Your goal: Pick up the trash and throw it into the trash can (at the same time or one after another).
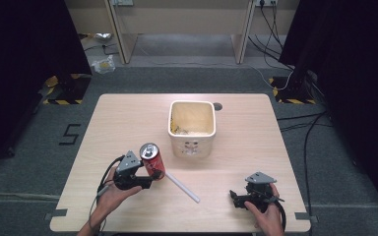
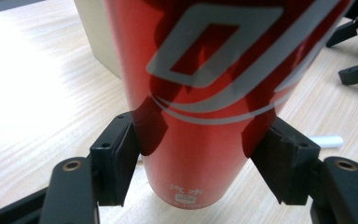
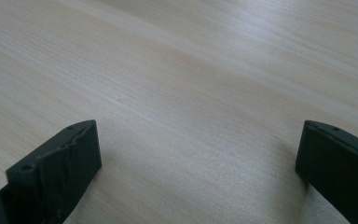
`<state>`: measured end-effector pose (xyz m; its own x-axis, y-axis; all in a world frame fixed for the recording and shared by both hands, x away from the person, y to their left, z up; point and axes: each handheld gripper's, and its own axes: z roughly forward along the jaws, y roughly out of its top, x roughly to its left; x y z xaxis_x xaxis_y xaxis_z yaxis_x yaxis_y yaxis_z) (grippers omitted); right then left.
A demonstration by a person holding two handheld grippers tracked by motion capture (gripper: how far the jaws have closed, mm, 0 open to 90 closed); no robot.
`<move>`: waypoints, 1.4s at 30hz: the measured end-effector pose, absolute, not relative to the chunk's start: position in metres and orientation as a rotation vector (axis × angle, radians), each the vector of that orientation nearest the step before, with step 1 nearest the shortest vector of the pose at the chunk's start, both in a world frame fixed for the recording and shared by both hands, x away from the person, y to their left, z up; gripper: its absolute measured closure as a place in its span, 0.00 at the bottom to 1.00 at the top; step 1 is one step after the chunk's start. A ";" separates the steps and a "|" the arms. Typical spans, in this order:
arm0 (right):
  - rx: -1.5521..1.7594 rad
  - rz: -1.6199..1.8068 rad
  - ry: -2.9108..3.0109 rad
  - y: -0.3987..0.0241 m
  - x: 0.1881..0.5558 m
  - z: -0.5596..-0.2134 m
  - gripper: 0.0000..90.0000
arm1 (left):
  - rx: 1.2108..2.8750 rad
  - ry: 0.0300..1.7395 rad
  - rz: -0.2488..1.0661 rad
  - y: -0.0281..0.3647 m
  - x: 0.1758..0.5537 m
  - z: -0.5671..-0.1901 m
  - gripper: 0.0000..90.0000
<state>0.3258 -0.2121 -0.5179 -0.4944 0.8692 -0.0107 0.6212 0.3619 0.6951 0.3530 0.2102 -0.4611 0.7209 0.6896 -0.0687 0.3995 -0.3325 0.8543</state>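
From the high view, the left gripper (image 1: 147, 178) has a red aluminium drink can with a silver top (image 1: 152, 160) clamped between its jaws, tilted a little away from the hand, near the front left of the pale wooden table (image 1: 123, 118). Just beyond the fingertips lies a white plastic tube (image 1: 182, 187), angled toward the table's front edge. Farther ahead stands a cream square plastic bin (image 1: 192, 125), open-topped with scraps inside (a likely home for the can, I'd judge). The right gripper (image 1: 235, 196) rests low near the front right, well apart from everything, probably parked so it stays out of the way.

Now the left gripper view: the red can (image 2: 205, 93) stands between the two black pads (image 2: 121, 163), which press its lower body from both sides. Gripping low leaves the top free, though it may let the can lean. The white tube's end (image 2: 326, 140) peeks out just past the right pad, and the bin's wall (image 2: 98, 42) rises behind the can.

Over to the right gripper view: the jaws stand wide apart, nothing between them, with bare wood grain (image 3: 191, 93) ahead of the fingertips.
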 end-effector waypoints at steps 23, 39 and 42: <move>1.302 0.902 2.252 -0.212 0.326 -0.518 0.00 | 1.905 0.832 0.417 0.222 0.371 -0.412 0.38; 1.302 0.902 2.252 -0.212 0.326 -0.518 0.00 | 1.851 0.818 0.388 0.229 0.384 -0.388 0.38; 1.303 0.902 2.252 -0.212 0.326 -0.518 0.00 | 1.853 0.812 0.384 0.227 0.390 -0.380 0.38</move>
<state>0.3258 -0.2121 -0.5179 -0.4946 0.8691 -0.0109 0.6210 0.3621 0.6952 0.3902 0.2275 -0.3801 0.7204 0.6860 -0.1019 0.3571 -0.2411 0.9024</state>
